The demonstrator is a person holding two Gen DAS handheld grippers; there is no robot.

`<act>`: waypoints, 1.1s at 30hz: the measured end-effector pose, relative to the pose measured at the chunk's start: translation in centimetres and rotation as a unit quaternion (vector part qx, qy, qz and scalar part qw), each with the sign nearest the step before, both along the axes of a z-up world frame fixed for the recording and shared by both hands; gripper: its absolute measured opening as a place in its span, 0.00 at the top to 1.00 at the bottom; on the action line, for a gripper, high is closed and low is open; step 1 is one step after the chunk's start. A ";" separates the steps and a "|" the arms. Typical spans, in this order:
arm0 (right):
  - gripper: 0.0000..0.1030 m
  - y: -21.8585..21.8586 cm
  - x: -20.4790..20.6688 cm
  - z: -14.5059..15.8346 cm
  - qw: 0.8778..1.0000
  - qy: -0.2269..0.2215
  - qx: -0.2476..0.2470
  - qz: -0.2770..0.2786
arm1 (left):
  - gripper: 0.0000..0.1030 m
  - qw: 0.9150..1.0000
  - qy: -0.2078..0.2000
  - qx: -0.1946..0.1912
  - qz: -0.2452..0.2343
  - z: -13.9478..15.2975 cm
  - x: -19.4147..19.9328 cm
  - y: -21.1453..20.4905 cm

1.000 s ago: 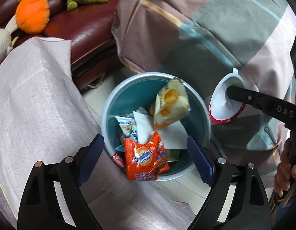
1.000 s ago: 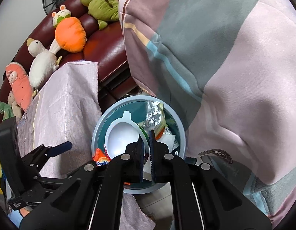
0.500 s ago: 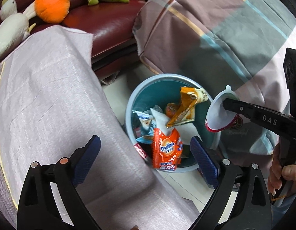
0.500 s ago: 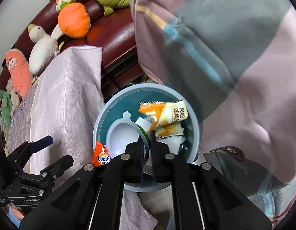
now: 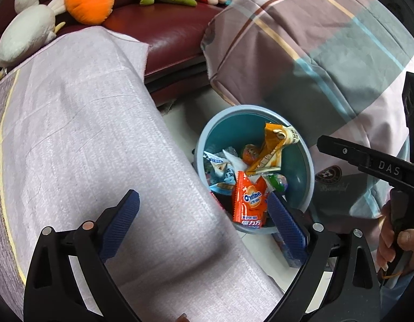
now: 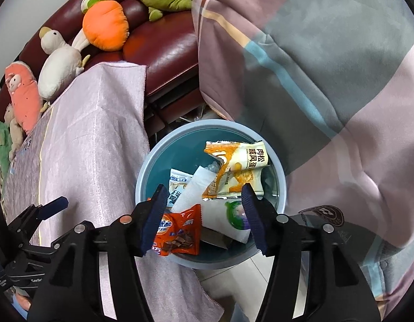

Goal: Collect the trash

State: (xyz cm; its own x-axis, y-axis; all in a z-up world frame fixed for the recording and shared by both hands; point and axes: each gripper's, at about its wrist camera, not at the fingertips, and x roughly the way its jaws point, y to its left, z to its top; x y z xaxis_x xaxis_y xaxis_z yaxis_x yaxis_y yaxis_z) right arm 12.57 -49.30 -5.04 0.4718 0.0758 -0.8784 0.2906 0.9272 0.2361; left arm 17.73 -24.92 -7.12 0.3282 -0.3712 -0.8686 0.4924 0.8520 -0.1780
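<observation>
A round blue bin [image 5: 296,166] stands on the floor and holds several wrappers. Among them are an orange Ovaltine packet [image 5: 249,201], a yellow cake wrapper [image 6: 239,166] and a white lid with a green and purple print [image 6: 228,217]. My right gripper [image 6: 202,187] hangs just above the bin [image 6: 207,124], its jaws opening with nothing pressed between them. One of its fingers [image 5: 349,151] shows to the right of the bin. My left gripper [image 5: 202,198] is open and holds nothing, over the edge of the cloth beside the bin.
A pale purple cloth [image 5: 86,134] covers the table left of the bin. A checked quilt [image 6: 327,67] hangs close on the right. Behind is a dark red sofa [image 5: 166,26] with plush toys [image 6: 105,24]. A hand [image 5: 402,241] grips the right tool.
My right gripper went from shut on the white lid to open, and the lid now lies in the bin. The left gripper drifted left, away from the bin and over the cloth.
</observation>
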 end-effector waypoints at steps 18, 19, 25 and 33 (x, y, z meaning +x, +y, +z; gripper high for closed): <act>0.18 4.2 -3.5 3.6 0.999 0.000 -0.030 0.029 | 0.04 0.999 -0.021 -0.008 0.029 2.8 -3.0 3.5; 0.18 4.5 -3.8 3.8 0.999 -0.001 -0.038 0.032 | 0.04 0.999 -0.022 -0.008 0.030 3.0 -3.2 3.7; 0.17 5.9 -6.4 5.0 0.997 -0.010 -0.060 0.038 | 0.04 0.999 -0.034 -0.011 0.040 4.3 -5.2 4.8; 0.17 7.6 -10.2 5.5 0.996 -0.021 -0.073 0.048 | 0.04 0.998 -0.041 -0.008 0.047 5.0 -8.3 6.0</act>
